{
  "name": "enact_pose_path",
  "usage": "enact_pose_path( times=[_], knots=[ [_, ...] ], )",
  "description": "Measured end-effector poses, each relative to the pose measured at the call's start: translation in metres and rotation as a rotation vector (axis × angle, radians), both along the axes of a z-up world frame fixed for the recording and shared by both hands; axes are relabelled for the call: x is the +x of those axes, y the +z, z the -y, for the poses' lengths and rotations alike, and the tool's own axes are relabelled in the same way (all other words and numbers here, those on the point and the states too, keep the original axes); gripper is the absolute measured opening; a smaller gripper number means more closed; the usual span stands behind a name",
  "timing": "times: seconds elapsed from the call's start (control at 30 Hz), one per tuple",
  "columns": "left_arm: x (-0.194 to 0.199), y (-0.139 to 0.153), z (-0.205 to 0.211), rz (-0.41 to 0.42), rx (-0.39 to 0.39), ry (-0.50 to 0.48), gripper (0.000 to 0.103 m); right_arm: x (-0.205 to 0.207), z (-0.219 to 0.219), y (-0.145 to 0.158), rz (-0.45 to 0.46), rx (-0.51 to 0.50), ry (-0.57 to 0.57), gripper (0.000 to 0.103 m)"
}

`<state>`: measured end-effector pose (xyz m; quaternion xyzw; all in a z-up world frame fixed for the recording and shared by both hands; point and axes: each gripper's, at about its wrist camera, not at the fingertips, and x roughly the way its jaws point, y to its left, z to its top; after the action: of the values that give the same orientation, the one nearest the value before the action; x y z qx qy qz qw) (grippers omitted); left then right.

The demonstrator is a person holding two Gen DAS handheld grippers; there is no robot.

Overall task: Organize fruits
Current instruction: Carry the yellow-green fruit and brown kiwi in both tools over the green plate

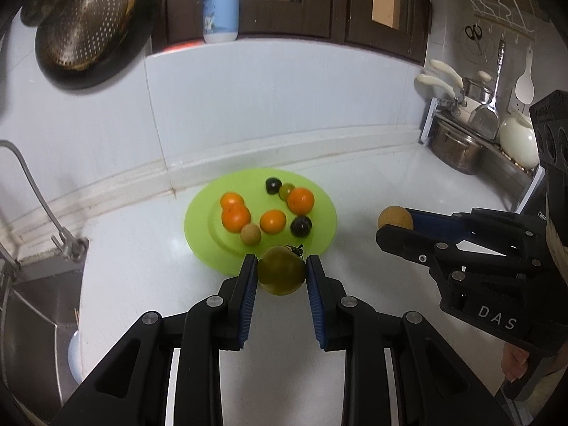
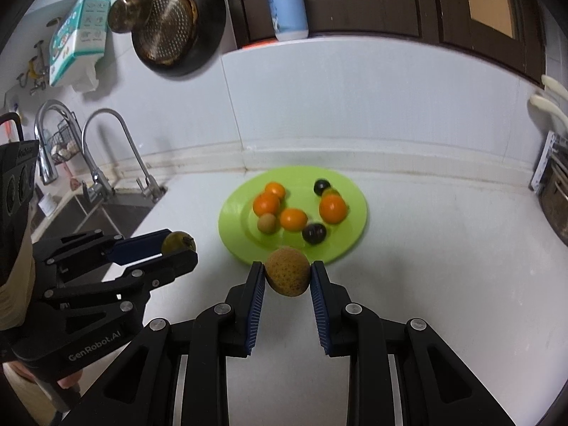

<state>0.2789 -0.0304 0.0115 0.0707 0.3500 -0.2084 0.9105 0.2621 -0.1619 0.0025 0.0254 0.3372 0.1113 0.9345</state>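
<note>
- Left gripper (image 1: pixel 281 271), casing lettered "GenRobot.AI", clamps a green tomato (image 1: pixel 281 274) at the green plate's (image 1: pixel 319 245) six o'clock rim.
- Right gripper (image 2: pixel 288 277), marked "DAS", pinches a speckled tan fruit (image 2: pixel 287 276) likewise.
- Oranges (image 1: pixel 235 217) lie on that plate.

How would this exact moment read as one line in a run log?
left hand-held gripper: shut on green tomato | right hand-held gripper: shut on speckled brown fruit | green plate: seven fruits, both loads above counter
</note>
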Motion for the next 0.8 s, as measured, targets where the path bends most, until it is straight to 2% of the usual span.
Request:
enact_pose_path(
  times=[0.5,0.8],
  knots=[
    [0.032,0.029,0.01,0.068,0.001,0.0,0.028,0.032,-0.001,0.024,0.063,-0.03,0.018,0.027],
    [0.064,0.031,0.011,0.066,-0.012,0.013,0.028,0.065,0.003,0.027,0.061,-0.053,0.025,0.027]
  ],
)
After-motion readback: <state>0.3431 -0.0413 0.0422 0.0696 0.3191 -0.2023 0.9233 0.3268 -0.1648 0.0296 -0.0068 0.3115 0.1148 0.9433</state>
